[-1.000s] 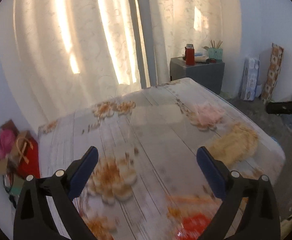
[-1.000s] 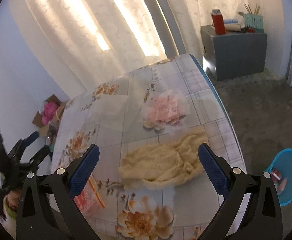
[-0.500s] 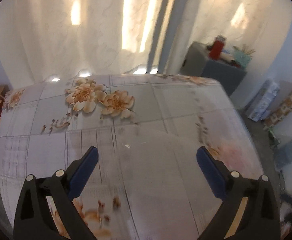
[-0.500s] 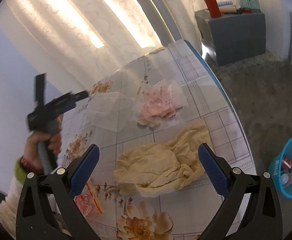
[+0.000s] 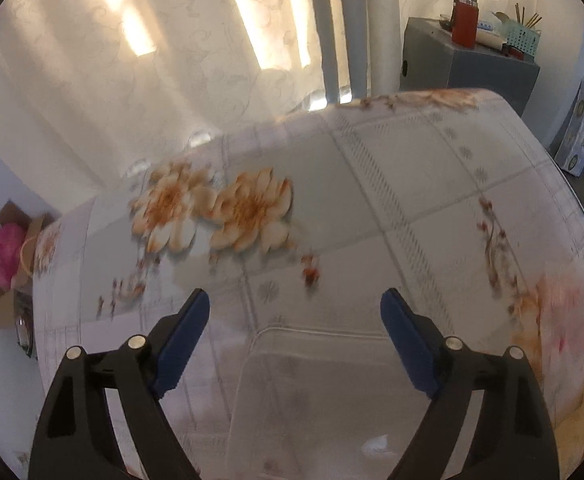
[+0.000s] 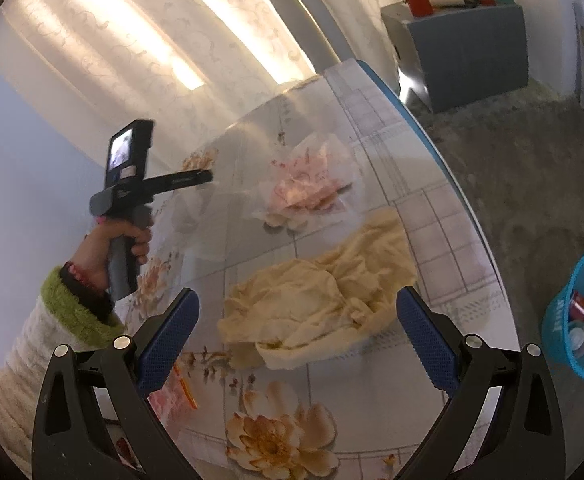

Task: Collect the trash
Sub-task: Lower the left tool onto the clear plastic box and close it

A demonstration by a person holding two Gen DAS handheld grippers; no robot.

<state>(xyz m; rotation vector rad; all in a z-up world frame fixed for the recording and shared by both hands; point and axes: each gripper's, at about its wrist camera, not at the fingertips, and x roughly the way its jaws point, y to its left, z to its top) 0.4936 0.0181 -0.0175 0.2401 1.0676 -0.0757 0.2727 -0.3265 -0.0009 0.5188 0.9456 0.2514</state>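
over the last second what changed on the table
The left hand-held gripper swung across the table and down over the clear plastic bag, its jaws just closing a little, not yet pinching it. The yellow cloth, pink wrapper and right hand-held gripper stayed put.

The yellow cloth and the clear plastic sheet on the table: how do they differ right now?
The yellow cloth is opaque and crumpled into folds; the clear plastic sheet is see-through, with the tablecloth pattern showing through it, and lies fairly flat. The cloth sits ahead of the right gripper, whose jaws are open and empty; the sheet lies under the left gripper, whose jaws have just been closing but do not touch it. Both rest on the flowered table.
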